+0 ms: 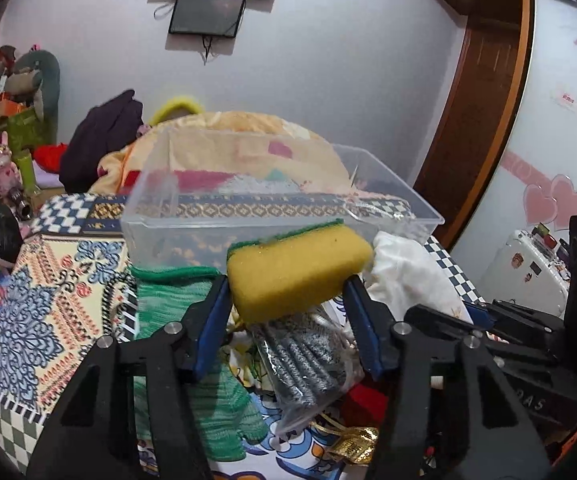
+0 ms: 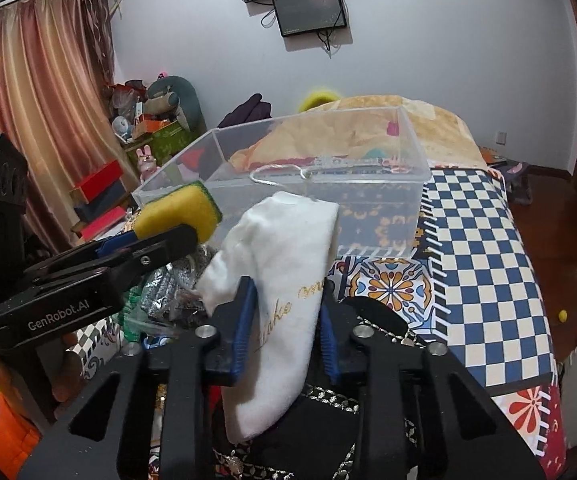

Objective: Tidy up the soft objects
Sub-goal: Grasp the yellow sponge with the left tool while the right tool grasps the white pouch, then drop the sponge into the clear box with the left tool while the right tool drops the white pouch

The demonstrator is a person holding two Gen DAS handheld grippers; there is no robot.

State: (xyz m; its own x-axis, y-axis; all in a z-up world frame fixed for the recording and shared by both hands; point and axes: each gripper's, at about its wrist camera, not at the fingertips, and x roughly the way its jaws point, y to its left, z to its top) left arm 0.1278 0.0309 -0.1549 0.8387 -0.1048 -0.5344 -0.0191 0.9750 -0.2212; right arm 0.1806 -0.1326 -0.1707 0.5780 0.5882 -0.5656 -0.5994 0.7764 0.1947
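Left tool [image 1: 288, 292] clamped on the sponge [image 1: 298, 270], yellow with a green scrub side, held up just in front of the clear plastic box [image 1: 192, 224] on the bed. Right tool [image 2: 286, 312] clamped on a white cloth pouch [image 2: 284, 280] with gold lettering and a drawstring; pouch hangs limp, its top flopping toward the box's near wall [image 2: 380, 232]. Both items are in the air, neither inside the box yet. Box looks empty apart from what shows through it.

Below the left tool: green knit cloth [image 1: 176, 308], a clear bag of grey yarn [image 1: 308, 356], something gold [image 1: 352, 444], all on the patterned bedspread [image 1: 40, 312].

Risks, as I judge them:
- The two tools are close together; heading for the same opening at once, they could bump.
- Box is light and sits on soft bedding, so a knock on the rim could tip or slide it.
- Pouch's loose end or drawstring may catch on the rim and hang outside.
- Sponge is squeezed only at its ends, so it could spring out or bounce off the wall if let go early.
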